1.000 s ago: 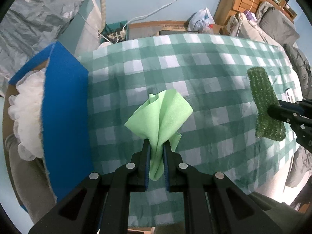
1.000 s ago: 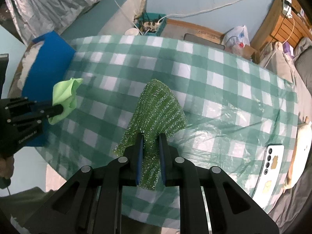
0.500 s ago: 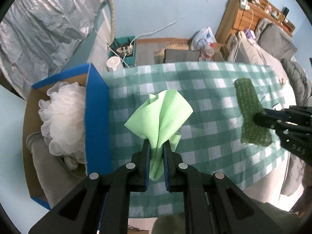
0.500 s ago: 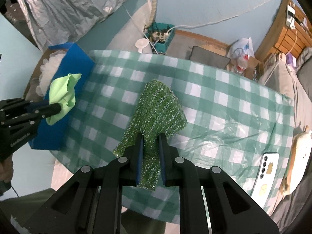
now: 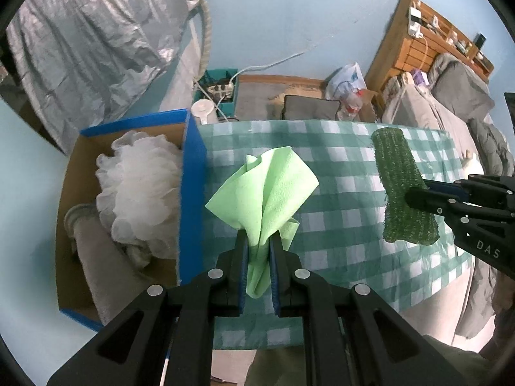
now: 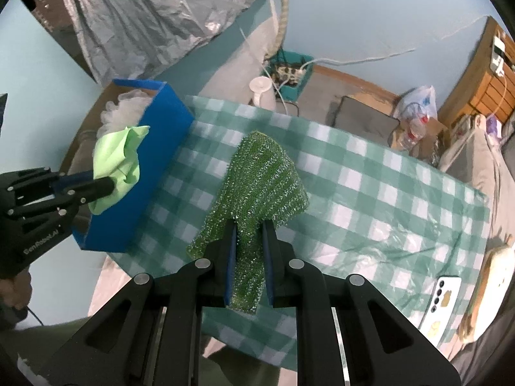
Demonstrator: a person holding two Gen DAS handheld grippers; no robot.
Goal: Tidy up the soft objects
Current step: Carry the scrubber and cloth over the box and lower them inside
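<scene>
My left gripper (image 5: 259,246) is shut on a light green cloth (image 5: 264,189) and holds it high above the checked table (image 5: 338,199), just right of the blue box (image 5: 191,193). The cloth also shows in the right wrist view (image 6: 117,164). The box holds a white mesh puff (image 5: 138,189) and a grey towel (image 5: 96,273). My right gripper (image 6: 248,234) is shut on a dark green scouring cloth (image 6: 260,186), held above the table's middle; the scouring cloth also shows in the left wrist view (image 5: 402,189).
A white phone (image 6: 441,302) lies near the table's right edge, beside a cream object (image 6: 492,276). Below the table's far side are a teal crate of power strips (image 5: 219,90), a grey cushion (image 5: 310,107) and a plastic bag (image 5: 346,78). A bed (image 5: 457,106) stands right.
Both grippers have risen well above the table, each still holding its cloth. The blue box and its contents have come into fuller view.
</scene>
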